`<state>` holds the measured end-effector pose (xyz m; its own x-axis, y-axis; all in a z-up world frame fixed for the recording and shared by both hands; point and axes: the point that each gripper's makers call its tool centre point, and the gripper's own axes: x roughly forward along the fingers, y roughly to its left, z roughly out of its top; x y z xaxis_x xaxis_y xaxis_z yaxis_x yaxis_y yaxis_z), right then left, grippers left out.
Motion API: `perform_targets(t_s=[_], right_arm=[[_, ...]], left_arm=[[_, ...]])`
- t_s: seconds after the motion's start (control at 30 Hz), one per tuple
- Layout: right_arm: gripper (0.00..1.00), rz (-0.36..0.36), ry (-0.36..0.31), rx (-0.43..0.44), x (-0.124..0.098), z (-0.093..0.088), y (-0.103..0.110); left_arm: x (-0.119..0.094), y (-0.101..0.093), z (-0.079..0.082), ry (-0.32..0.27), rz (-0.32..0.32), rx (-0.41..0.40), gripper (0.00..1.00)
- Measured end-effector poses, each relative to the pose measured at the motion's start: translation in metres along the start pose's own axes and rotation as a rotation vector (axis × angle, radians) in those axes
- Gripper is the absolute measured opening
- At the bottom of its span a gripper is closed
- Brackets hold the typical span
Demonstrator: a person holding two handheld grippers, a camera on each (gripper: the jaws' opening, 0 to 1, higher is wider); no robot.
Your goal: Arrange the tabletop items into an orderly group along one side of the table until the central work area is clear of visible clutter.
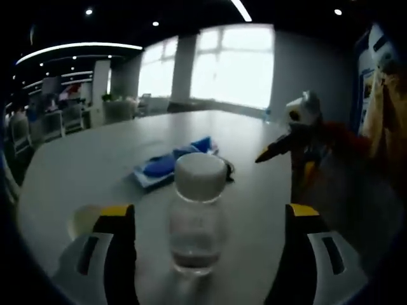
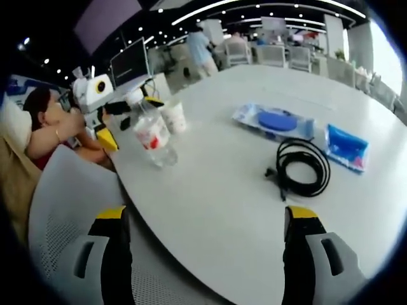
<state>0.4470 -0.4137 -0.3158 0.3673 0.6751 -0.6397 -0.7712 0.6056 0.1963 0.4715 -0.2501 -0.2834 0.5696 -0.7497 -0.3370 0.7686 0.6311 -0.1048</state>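
A clear bottle (image 1: pixel 197 219) with a white cap stands on the white table (image 1: pixel 95 165), between the wide-apart jaws of my left gripper (image 1: pixel 210 213). The gripper is open and neither jaw touches the bottle. Behind the bottle lies a blue packet (image 1: pixel 175 162). From the right gripper view, the same bottle (image 2: pixel 152 136) has a red label and stands by a paper cup (image 2: pixel 173 117), with the left gripper (image 2: pixel 95 95) beside them. My right gripper (image 2: pixel 205 213) is open over the table's near edge with nothing between its jaws. It also appears in the left gripper view as the right gripper (image 1: pixel 299 121).
A coiled black cable (image 2: pixel 302 168), a blue packet (image 2: pixel 346 146) and a clear pack with a blue disc (image 2: pixel 273 121) lie mid-table. A grey mesh chair (image 2: pixel 70 190) stands below the table edge. A person in red (image 2: pixel 44 127) sits nearby. Chairs and a standing person are behind.
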Motion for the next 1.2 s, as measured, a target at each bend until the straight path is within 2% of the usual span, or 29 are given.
perform_targets(t_s=[0.1, 0.2, 0.3, 0.47, 0.57, 0.63, 0.7, 0.87, 1.1, 1.2], right_arm=[[0.99, 0.018, -0.048, -0.014, -0.001, 0.012, 0.002], [0.99, 0.046, -0.154, -0.076, -0.003, 0.037, 0.006], [0.99, 0.069, -0.225, -0.074, -0.006, 0.058, 0.005], [0.99, 0.085, -0.262, -0.097, -0.003, 0.077, 0.000], [0.99, 0.103, -0.276, -0.105, 0.005, 0.087, -0.002], [0.99, 0.122, -0.321, -0.130, 0.009, 0.098, -0.002], [0.99, 0.119, -0.333, -0.136, 0.011, 0.104, -0.005], [0.99, 0.127, -0.373, -0.189, 0.022, 0.125, -0.010], [0.99, 0.175, -0.378, -0.188, 0.048, 0.144, -0.004], [0.99, 0.185, -0.382, -0.182, 0.059, 0.151, -0.001]], left_arm=[[0.002, 0.003, -0.002, -0.010, 0.005, -0.010, 0.88], [0.003, 0.008, -0.005, -0.012, 0.025, -0.019, 0.85], [0.003, 0.010, -0.004, -0.031, 0.026, -0.031, 0.80], [0.005, 0.008, -0.013, -0.013, 0.023, -0.010, 0.74], [0.005, 0.010, -0.018, 0.000, 0.040, 0.011, 0.62], [0.005, 0.011, -0.018, -0.004, 0.047, 0.001, 0.59], [0.006, 0.012, -0.019, -0.002, 0.049, 0.008, 0.57], [0.009, 0.016, -0.021, 0.002, 0.069, 0.048, 0.41], [0.010, 0.015, -0.021, -0.013, 0.039, 0.035, 0.41], [0.010, 0.013, -0.021, -0.006, -0.009, 0.057, 0.41]])
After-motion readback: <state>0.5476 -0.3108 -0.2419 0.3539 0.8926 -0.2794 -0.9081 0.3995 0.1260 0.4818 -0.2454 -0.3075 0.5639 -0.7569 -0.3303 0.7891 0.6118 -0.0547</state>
